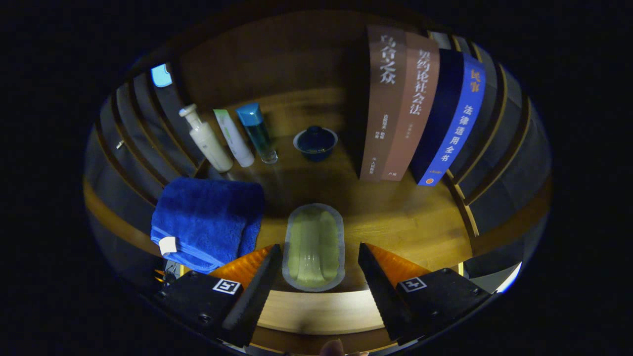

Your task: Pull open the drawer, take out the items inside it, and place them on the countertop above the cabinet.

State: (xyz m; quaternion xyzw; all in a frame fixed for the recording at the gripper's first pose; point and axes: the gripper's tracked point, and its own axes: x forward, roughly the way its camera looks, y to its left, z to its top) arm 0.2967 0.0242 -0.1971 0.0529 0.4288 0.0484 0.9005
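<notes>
A pale green sealed pouch (313, 247) with a grey border lies flat on the wooden countertop (395, 217), between my two fingers and free of both. My gripper (316, 269) is open, its fingers standing wide on either side of the pouch's near end. A folded blue towel (207, 222) with a white tag rests on the countertop to the left of the pouch, partly over the left finger's base. The countertop's front edge (316, 311) runs just under the fingers.
At the back stand a white pump bottle (206, 141), a white-green tube (234, 138), a blue-capped bottle (257, 132) and a dark blue lidded bowl (315, 143). Upright books (420, 109) stand to the right. Slatted side walls (494, 163) close both sides.
</notes>
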